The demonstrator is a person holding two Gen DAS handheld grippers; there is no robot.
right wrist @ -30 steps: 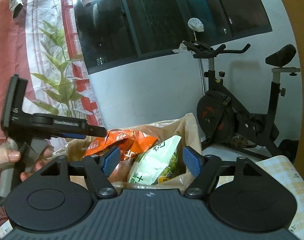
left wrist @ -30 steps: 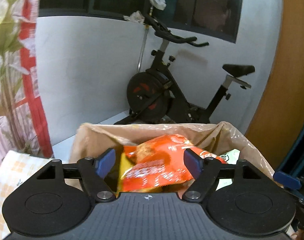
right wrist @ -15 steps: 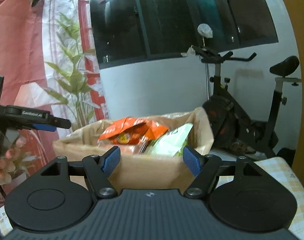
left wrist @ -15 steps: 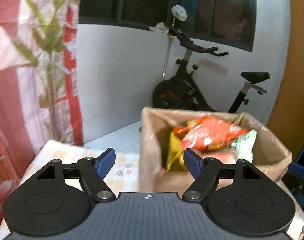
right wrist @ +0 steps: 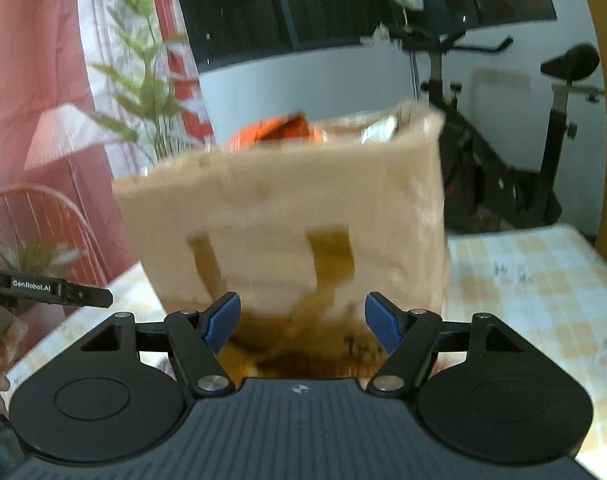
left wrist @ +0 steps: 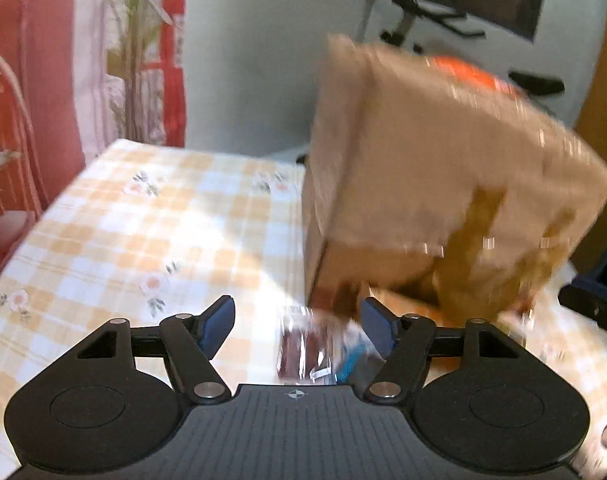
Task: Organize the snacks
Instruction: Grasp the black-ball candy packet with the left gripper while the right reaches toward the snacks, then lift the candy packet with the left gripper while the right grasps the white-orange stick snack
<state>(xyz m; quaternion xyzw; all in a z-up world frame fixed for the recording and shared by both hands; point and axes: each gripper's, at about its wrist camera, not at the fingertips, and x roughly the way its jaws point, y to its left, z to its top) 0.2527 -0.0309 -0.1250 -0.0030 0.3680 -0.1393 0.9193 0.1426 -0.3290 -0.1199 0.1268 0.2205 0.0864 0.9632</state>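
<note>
A brown paper bag (left wrist: 443, 168) stands on the checked tablecloth (left wrist: 143, 220), blurred, with an orange snack packet (left wrist: 463, 72) poking out of its top. My left gripper (left wrist: 298, 328) hangs low over the cloth at the bag's left corner. Its jaws are closing, and a small maroon and blue packet (left wrist: 311, 354) lies between the fingers without the pads touching it. In the right wrist view the bag (right wrist: 295, 220) fills the middle, with the orange packet (right wrist: 275, 130) and a silvery green packet (right wrist: 379, 128) at its mouth. My right gripper (right wrist: 303, 322) is open just before the bag's base.
An exercise bike (right wrist: 503, 184) stands on the floor behind the table. A red curtain and a leafy plant (right wrist: 143, 92) are at the left, with a wire chair back (right wrist: 43, 216) below them. Bare tablecloth (right wrist: 543, 280) lies right of the bag.
Both grippers sank from the bag's mouth to its base. The left one also swung left of the bag, its jaws narrowed a little, and the small packet came into view between them.
</note>
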